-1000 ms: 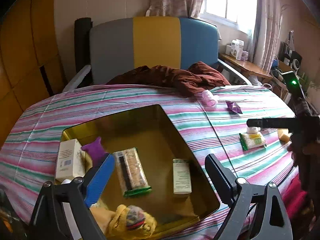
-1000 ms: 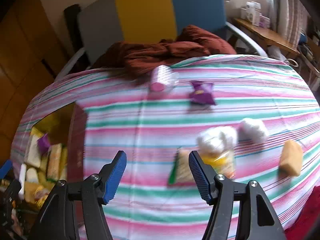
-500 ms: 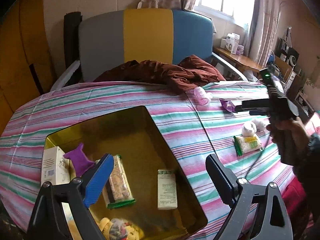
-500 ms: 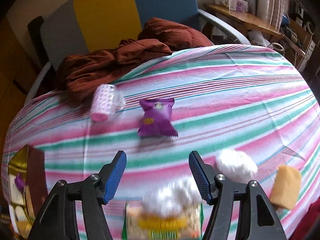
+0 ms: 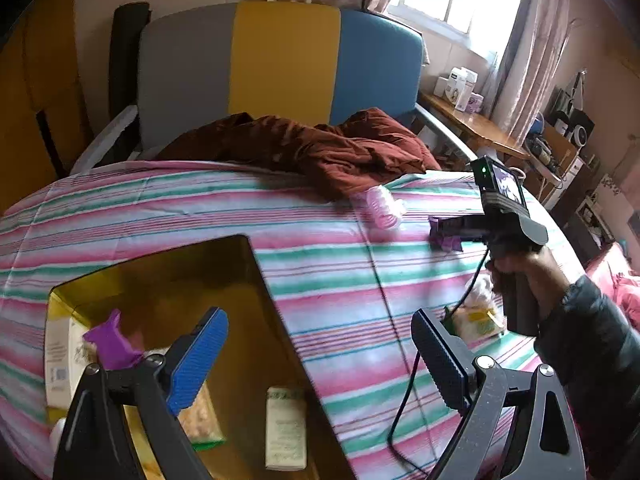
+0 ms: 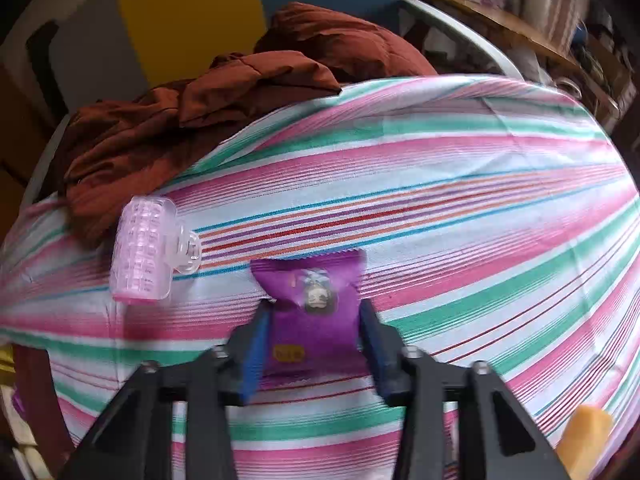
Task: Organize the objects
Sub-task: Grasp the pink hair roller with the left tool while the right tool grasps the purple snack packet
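Since the earlier frame my right tongs (image 6: pixel 312 344) have come down past the cracker pack and the white puffs onto the purple packet (image 6: pixel 310 304), and their jaws have just been closing with the packet between them. In the right wrist view the packet sits low in the centre of the frame, flat on the striped bed cover (image 6: pixel 460 200), with a blue pad against each of its side edges. I judge that a grip, though a shallow one.

My left tongs (image 5: pixel 316 354) stand wide and hold nothing, hanging at the bottom of the left wrist view over the right edge of the gold box (image 5: pixel 256 264), which already holds another purple packet, a snack bar and small cartons.

What worries me:
- The packet is soft and slick. Pinched only at its edges, it may buckle and slide out as I lift.
- The pads may have caught a fold of the cover, so a lift would drag the cloth and shift the pink roller (image 6: pixel 144 250) lying just left of the packet.
- The right tongs' cable (image 5: pixel 404 392) trails across the cover toward the box and could snag the cracker pack (image 5: pixel 478 316) on the way over.
- My left tongs stand by the box edge, so the two could collide at the drop.
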### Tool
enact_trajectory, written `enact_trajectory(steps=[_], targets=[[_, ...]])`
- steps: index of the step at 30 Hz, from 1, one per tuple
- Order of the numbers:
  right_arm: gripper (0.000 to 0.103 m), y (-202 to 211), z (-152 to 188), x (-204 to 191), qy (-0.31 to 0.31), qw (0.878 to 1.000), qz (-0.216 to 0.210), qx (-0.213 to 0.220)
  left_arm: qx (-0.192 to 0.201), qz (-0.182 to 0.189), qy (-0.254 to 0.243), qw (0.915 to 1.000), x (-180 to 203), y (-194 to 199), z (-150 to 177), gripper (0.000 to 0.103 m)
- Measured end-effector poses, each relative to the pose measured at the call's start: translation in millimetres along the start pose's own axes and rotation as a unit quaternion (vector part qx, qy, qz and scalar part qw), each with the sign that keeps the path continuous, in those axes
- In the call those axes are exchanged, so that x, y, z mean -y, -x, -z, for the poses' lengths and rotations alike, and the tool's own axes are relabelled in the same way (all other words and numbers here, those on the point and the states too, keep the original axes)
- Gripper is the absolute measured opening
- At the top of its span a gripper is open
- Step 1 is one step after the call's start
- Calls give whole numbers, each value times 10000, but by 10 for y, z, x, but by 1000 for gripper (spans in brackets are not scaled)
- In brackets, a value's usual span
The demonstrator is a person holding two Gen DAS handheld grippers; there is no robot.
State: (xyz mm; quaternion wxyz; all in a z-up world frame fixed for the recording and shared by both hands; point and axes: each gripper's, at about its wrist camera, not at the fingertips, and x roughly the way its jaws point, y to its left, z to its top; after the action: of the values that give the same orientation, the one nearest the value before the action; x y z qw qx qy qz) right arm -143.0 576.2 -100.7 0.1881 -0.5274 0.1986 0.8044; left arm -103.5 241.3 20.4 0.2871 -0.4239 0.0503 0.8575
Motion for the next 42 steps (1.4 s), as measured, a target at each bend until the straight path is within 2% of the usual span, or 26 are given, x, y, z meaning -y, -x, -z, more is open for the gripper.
enact_trajectory(steps=[4,9,16,22,27,39,41,42], targets=[[39,252,230,-70,433,9987,-224,114,-52,79,44,9999,74,-123,-147,94],[39,484,424,-2,444,9975,-368,398,-159,80,86,9998,223,-348,-351,93],[39,607,320,44,426,9955,-446,720,-247,3,-259,9994,573,-786,-633,93],[39,546,233,170,238,9958,-537,699,-502,-56,-484,9975,838,-1270,-797,93],[39,620,223,245,159,9956,-480,793,-841,-3,-285,9961,923,-1703,-939,93],[40,641,210,257,148,9947,-662,772,-1124,-421,-286,9924,1071,-2464,-1153,93],[40,630,216,242,187,9948,-656,758,-1170,-350,-214,9923,1058,-2553,-1170,93],[40,619,219,233,212,9949,-643,745,-1163,-327,-183,9925,1043,-2601,-1180,90]])
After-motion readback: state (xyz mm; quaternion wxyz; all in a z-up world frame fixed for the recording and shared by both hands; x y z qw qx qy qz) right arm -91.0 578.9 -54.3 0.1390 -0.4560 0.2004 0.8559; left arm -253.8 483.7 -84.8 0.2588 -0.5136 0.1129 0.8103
